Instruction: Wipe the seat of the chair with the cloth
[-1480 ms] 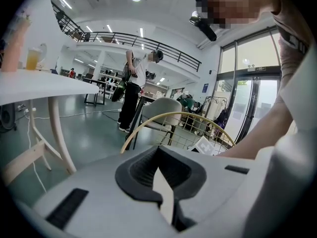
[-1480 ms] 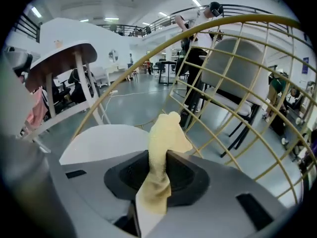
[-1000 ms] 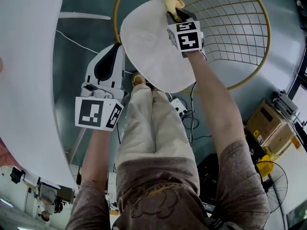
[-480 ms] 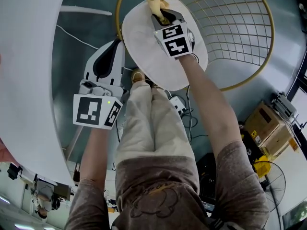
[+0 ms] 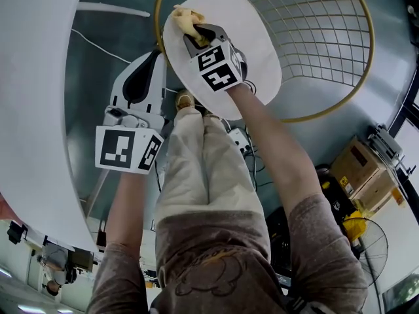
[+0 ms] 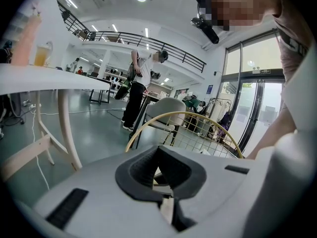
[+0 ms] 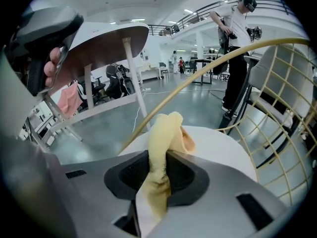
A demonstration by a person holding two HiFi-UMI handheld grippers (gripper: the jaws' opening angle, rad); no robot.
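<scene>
Head view: the soft yellow cloth (image 5: 185, 21), bunched and clamped in the right gripper (image 5: 194, 36), has swept leftward across the seat (image 5: 258, 44), from beside the wire back to the opposite rim. I judge one pass nearly done. The seat is smooth, white and rounded. The chair (image 5: 314, 38) is gold wire mesh. The left gripper (image 5: 154, 61) hangs beside the seat, jaws together on nothing.
</scene>
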